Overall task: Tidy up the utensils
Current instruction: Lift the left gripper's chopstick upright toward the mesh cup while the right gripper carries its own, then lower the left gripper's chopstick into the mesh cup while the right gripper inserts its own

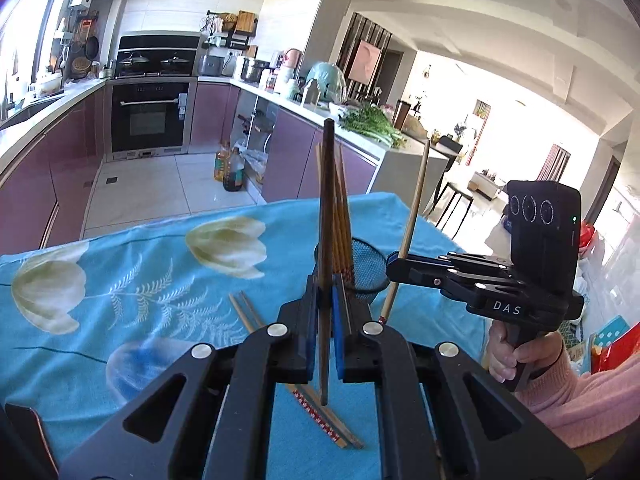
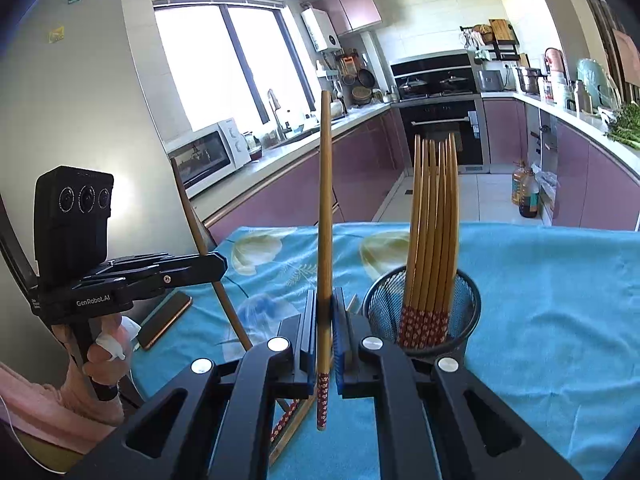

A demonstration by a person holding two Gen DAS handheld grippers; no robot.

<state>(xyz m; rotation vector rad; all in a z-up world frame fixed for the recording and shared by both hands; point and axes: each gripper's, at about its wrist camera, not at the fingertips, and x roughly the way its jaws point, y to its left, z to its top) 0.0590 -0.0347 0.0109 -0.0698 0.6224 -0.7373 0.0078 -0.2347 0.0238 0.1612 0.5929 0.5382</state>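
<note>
The left gripper (image 1: 325, 300), low in the centre of its own view, pinches a dark chopstick (image 1: 327, 216) upright between its blue pads (image 1: 337, 320); the stick's top reaches the middle of the frame and its lower end hangs just above the blue cloth (image 1: 160, 264). Right behind that stick, at centre frame, stands the mesh cup (image 1: 370, 268) with a bundle of chopsticks (image 1: 343, 216) upright in it. At right of that view, the right gripper (image 1: 394, 266) comes in from the side, closed on a light chopstick (image 1: 412, 216) that leans slightly, its patterned end pointing down beside the cup. A loose pair (image 1: 316, 404) of chopsticks lies flat on the cloth beneath the left gripper, running toward the lower centre. In the right wrist view, the right gripper (image 2: 325, 312) grips the light chopstick (image 2: 325, 208) near its red patterned end, the stick standing nearly vertical in the centre of the frame. The cup (image 2: 424, 308) sits just right of centre, and its sticks (image 2: 434, 216) fan out a little, patterned ends down. At left of this view, the left gripper (image 2: 218, 266) holds the dark stick (image 2: 200, 236) tilted. A phone (image 2: 166, 320) lies on the cloth at lower left.
</note>
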